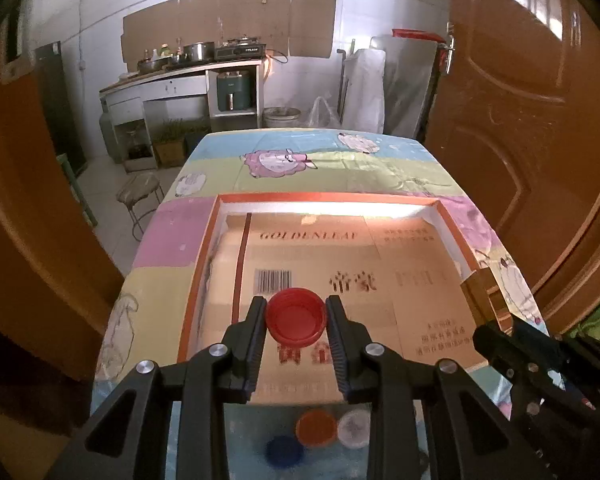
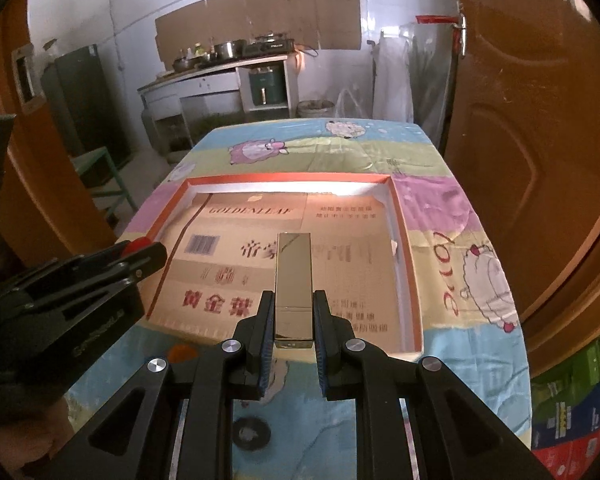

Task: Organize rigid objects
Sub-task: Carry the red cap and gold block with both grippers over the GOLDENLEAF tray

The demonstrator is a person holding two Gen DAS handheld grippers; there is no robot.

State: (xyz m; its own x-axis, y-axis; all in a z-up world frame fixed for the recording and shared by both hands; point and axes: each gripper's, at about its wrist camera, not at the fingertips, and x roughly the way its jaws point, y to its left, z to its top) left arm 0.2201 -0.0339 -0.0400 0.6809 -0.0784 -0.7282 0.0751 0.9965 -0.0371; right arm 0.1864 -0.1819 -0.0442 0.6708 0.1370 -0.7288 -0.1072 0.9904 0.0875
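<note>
My left gripper (image 1: 296, 304) is shut on a red bottle cap (image 1: 296, 317), held above the front of a shallow cardboard box (image 1: 204, 252) with an orange rim. My right gripper (image 2: 293, 300) is shut on a shiny gold rectangular block (image 2: 294, 276), also over the box (image 2: 404, 248) near its front edge. The right gripper with the gold block (image 1: 488, 300) shows at the right of the left wrist view. The left gripper with the cap (image 2: 138, 245) shows at the left of the right wrist view.
An orange cap (image 1: 316, 427), a white cap (image 1: 354, 428) and a blue cap (image 1: 284, 451) lie on the cartoon-sheep tablecloth (image 1: 340, 168) below my left gripper. A dark round lid (image 2: 252, 434) lies below my right gripper. Wooden doors stand on both sides; a stool (image 1: 140, 192) stands left.
</note>
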